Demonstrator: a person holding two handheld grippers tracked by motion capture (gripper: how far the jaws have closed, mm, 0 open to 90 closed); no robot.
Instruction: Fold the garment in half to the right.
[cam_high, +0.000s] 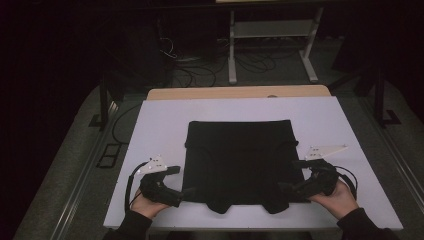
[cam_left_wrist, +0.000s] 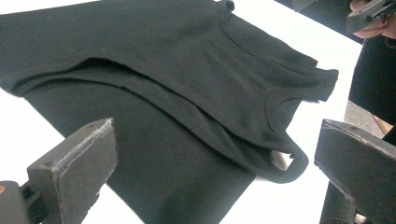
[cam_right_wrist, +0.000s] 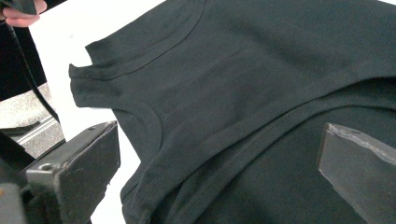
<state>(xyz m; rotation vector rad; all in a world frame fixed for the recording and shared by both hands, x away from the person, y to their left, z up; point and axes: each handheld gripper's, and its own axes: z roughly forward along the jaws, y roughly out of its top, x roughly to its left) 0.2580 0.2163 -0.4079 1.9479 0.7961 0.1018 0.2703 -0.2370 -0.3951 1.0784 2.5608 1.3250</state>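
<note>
A black sleeveless top (cam_high: 240, 162) lies folded flat on the white board (cam_high: 150, 130), with its shoulder straps toward the near edge. My left gripper (cam_high: 184, 194) sits at the garment's near left corner, jaws spread wide with nothing between them. In the left gripper view the top (cam_left_wrist: 177, 93) lies ahead, a strap loop (cam_left_wrist: 285, 161) curling at the right. My right gripper (cam_high: 286, 186) stands open at the near right corner. In the right gripper view the top (cam_right_wrist: 261, 93) spreads under the open jaws, its armhole seam (cam_right_wrist: 149, 116) at the left.
The white board rests on a wooden table (cam_high: 235, 92). Beyond it are a metal frame stand (cam_high: 272, 35) and floor cables (cam_high: 200, 70). Bare board shows left, right and behind the garment. A dark rail (cam_high: 102, 100) stands at the left.
</note>
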